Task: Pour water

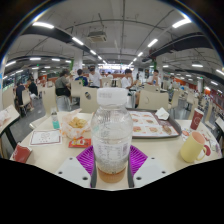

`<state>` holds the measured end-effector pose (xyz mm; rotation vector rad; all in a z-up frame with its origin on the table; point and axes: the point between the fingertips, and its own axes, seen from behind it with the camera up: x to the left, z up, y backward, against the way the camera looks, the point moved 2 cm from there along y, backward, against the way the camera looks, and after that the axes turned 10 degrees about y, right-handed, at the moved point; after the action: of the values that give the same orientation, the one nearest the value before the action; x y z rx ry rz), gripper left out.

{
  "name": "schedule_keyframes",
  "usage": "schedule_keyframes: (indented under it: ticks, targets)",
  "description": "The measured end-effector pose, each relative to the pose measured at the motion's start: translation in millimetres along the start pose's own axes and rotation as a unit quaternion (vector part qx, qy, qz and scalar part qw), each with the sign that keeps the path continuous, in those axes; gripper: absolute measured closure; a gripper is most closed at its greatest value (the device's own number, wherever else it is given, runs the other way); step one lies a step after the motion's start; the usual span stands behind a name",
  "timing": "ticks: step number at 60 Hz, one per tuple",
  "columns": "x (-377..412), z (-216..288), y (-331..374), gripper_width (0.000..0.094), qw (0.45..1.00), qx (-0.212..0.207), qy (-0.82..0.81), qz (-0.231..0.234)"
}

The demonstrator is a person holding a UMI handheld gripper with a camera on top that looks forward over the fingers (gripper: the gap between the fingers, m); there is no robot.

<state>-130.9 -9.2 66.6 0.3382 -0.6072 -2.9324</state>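
Clear plastic bottle (111,135) with white cap stands upright between the two fingers of the hand-held gripper (111,160), magenta pads (87,159) flanking its lower body on both sides; pads look to be against the bottle wall, so judged clenched on it, though contact at the very edge is hard to confirm; bottle sits at or just above the pale worktop (165,150), cannot tell which; contents: amber-tinted liquid low in the base, upper part appears mostly clear; judged light to moderate in weight, thin wall likely to flex under squeeze, smooth and possibly slippery; best hold is at the lower-middle body, as here, leaving neck free for tipping; cap is on, so pouring would need it off first; label on bottle not legible; beyond, a tray (152,124) with food items to the right, a yellow cup (192,147) nearer right, a printed card (45,137) to the left, text unreadable; people seated at far tables in a large lit hall
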Motion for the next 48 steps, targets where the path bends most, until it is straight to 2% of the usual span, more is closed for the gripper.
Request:
schedule_keyframes:
  ticks: [2, 11, 22, 29, 35, 40, 48]
  targets:
    - [1, 1, 2, 0.0554, 1.000, 0.002, 0.005, 0.005]
    - [-7, 36, 25, 0.0558, 0.999, -0.016, -0.029, 0.026]
    - [-53, 104, 56, 0.0555, 0.960, -0.046, -0.252, 0.112]
    - [-91, 131, 65, 0.0556, 0.895, -0.054, -0.406, 0.180]
    - [-126, 138, 61, 0.0556, 0.811, -0.055, -0.539, 0.220]
    - [-155, 130, 52, 0.0555, 0.734, -0.048, -0.634, 0.239]
    - [-181, 99, 33, 0.0557, 0.624, -0.026, -0.741, 0.246]
